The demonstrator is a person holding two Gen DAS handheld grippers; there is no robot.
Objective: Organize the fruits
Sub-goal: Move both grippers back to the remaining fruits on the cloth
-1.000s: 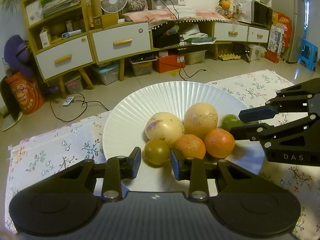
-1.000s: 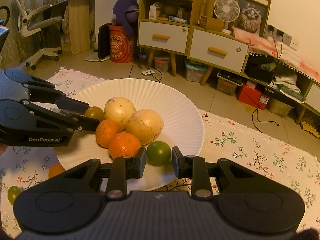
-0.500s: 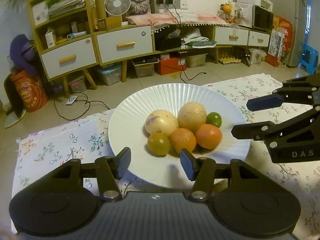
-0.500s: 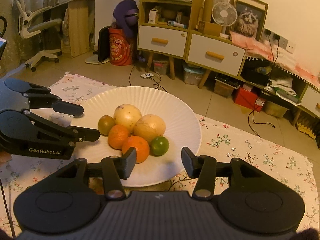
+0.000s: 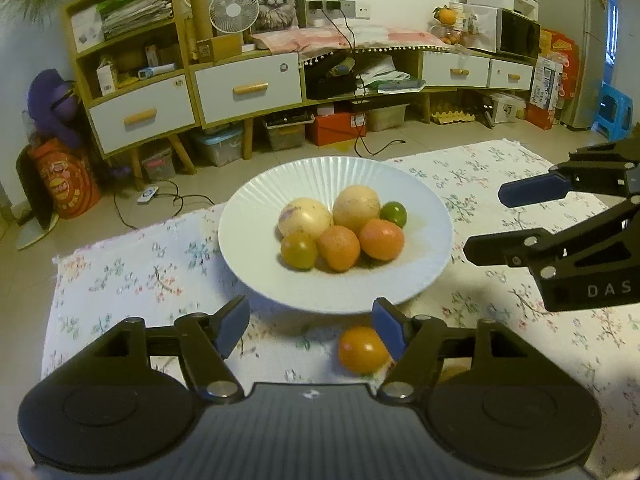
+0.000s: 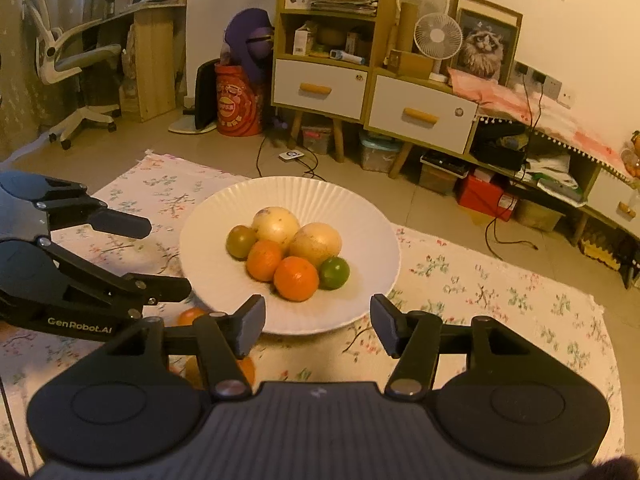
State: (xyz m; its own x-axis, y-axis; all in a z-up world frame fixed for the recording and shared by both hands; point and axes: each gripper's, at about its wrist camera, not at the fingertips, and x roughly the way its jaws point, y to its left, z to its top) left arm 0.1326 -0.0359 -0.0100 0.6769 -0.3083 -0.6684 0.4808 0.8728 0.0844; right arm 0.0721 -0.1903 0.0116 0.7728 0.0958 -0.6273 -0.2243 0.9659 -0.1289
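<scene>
Six fruits piled on a white fluted plate (image 5: 432,240) at frame centre, both tongs clear of it.

Left tongs (image 5: 312,326) low in frame, opening, nothing pinched; a loose orange (image 5: 362,350) on the floral cloth (image 5: 120,280) just beside the right pad. Right tongs (image 6: 316,324) likewise opening and empty below the plate's rim; green lime (image 6: 334,273) at the pile's right edge.

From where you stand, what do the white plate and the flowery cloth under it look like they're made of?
The white plate looks like glazed ceramic, possibly paper: fine ribs fan out to its rim, and the surface has only a faint sheen. The flowery cloth looks like thin woven cotton: matte, printed with small sprigs, lying soft with an uneven edge on the floor.
</scene>
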